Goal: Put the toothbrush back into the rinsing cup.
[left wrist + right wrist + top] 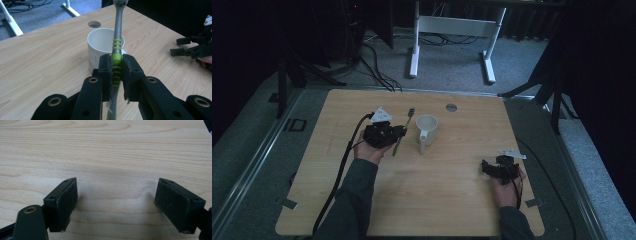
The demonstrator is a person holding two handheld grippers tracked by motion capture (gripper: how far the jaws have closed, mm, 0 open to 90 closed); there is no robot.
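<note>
- Left gripper [117, 65] is clamped on the toothbrush [116, 43]; both pads press the green ribbed grip section, with the grey neck rising above the jaws and the tail of the handle hanging below them.
- In the high view the toothbrush [404, 131] sits in the left gripper [398, 131] just left of the mug [426, 132], bristle end pointing toward the far edge of the table [462, 210].
- From the left gripper view the white mug [100, 43] stands upright directly behind the brush, mouth open and apparently empty; interior only partly seen, so not certain.
- Right gripper [117, 200] has its jaws spread wide with nothing between them, only bare wood beneath. In the high view it rests near the right front of the table [492, 167], well apart from the mug.
- Step in hand, as judged: brush is grasped and carried; placing it into the mug looks like the aim.
- Next move calls for: lift the brush clear of the rim, centre it over the mouth, lower it in, then release.
- Risk: the mug is unbraced and a knock on the rim could tip or shift it.
</note>
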